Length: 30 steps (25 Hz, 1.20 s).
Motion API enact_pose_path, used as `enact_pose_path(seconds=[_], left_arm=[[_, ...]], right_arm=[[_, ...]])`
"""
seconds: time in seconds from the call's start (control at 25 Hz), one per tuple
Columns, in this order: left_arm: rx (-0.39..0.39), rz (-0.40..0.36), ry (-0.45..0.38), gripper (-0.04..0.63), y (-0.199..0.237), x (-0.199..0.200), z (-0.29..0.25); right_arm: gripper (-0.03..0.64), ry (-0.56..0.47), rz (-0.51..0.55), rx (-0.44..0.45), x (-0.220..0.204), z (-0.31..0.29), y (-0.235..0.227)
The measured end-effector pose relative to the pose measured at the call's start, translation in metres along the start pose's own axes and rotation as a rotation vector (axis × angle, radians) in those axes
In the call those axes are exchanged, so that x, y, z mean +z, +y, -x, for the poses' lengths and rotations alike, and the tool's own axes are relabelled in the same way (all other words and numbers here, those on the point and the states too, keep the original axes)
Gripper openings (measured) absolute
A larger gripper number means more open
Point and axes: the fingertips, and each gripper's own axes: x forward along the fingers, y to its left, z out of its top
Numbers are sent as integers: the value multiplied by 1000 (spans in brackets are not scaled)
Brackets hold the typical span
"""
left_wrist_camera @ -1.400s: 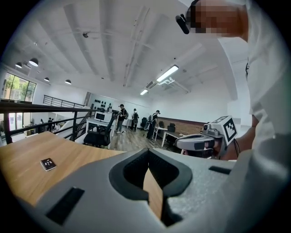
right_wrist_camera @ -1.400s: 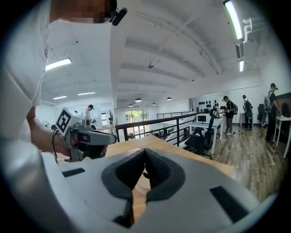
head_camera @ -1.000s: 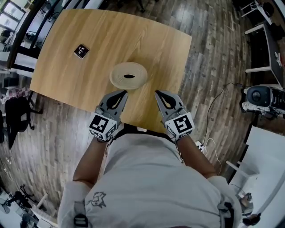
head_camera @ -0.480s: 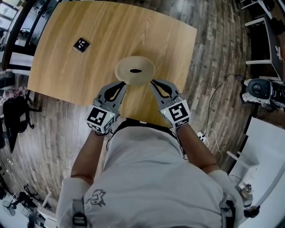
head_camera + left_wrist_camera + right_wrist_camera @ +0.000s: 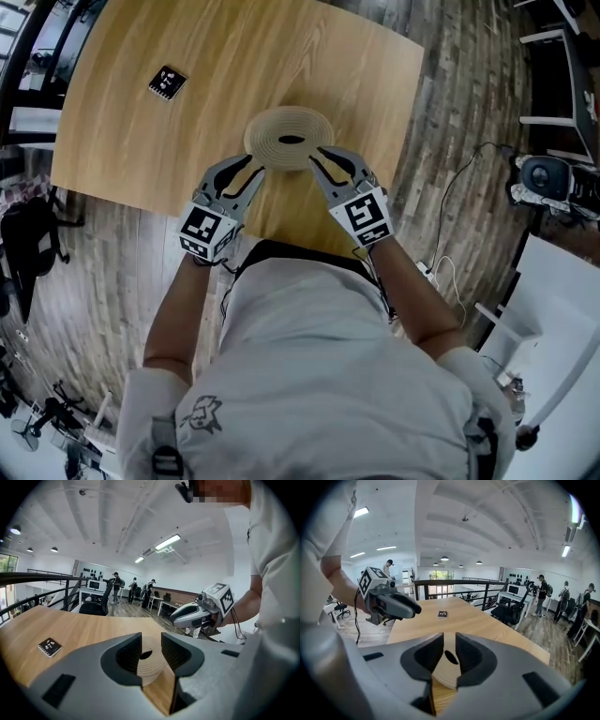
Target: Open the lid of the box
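Near side of the box (image 5: 291,138): left gripper (image 5: 253,171) and right gripper (image 5: 319,156), each with jaws slightly parted and pinching nothing, are arriving at its rim from farther back. The box is sitting closed, so grasping probably comes next. Beyond it, leftward, a marker card (image 5: 167,82) is lying.

Table (image 5: 141,141) open beyond box (image 5: 279,126); small card (image 5: 167,82) apparently well clear.

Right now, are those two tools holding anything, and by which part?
Nothing held: left gripper and right gripper are open, aimed at the round box.
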Motion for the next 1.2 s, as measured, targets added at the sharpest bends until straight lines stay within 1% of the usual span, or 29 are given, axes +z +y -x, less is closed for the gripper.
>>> enact_pose_path(seconds=[0.32,0.48,0.64,0.76,0.88,1.0,1.2], left_arm=[[-61,-33,76,254,27,-30,-7],[-94,-60,130,295,34,-49,-12],[-123,-101,170,314,45,-72,-19],[-149,-107,204,325,54,-90,-26],[-169,-139,261,334,61,-113,-36],[-171,-177,310,334,69,-132,-44],[-199,-183,334,334,74,-141,-58]], right_arm=[[127,98,93,14,-26,-38,0],[152,149,153,17,-41,-54,-1],[178,201,207,22,-55,-71,0],[198,240,246,26,-65,-82,-1],[212,276,285,16,-76,-90,-5],[222,316,337,-12,-87,-99,-9],[233,351,478,-82,-89,-112,-17]])
